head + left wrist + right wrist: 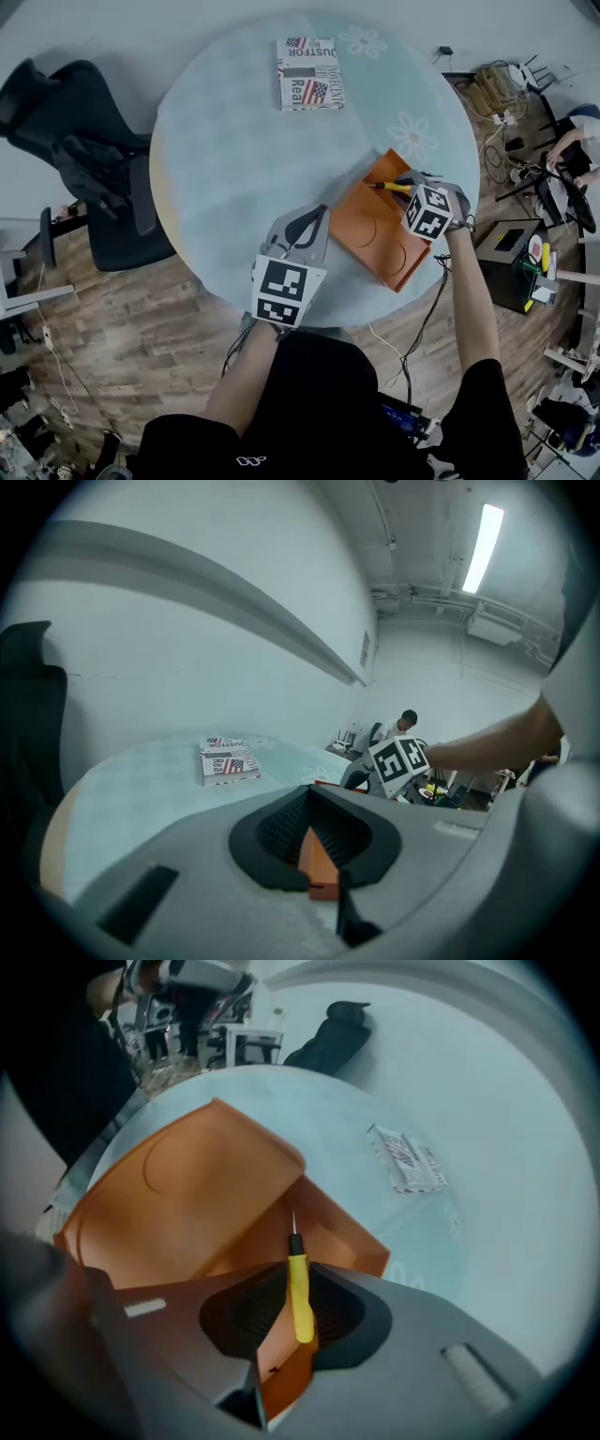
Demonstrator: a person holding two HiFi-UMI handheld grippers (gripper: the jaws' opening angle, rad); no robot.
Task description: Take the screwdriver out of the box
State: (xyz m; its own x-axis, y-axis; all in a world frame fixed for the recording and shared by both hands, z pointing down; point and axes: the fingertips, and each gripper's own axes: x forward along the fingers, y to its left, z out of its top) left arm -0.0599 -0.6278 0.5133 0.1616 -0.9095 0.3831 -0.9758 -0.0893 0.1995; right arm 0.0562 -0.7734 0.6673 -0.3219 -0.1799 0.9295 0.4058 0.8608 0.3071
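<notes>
An orange box (375, 234) lies open on the round, pale blue table (234, 159), its lid (187, 1194) folded back. My right gripper (406, 184) is shut on a small yellow-handled screwdriver (391, 187) over the box's far corner. In the right gripper view the screwdriver (299, 1290) lies between the jaws of that gripper (298, 1309), metal tip pointing away over the box's inside. My left gripper (317, 218) is shut on the box's near-left edge. In the left gripper view an orange strip of the box (317, 860) sits pinched in this gripper (315, 841).
A printed book (309, 73) lies at the table's far side, also seen as the book (228, 759) and the book (406, 1159). A black office chair (94, 159) stands left of the table. A black case (511, 253), cables and a seated person (574, 141) are at the right.
</notes>
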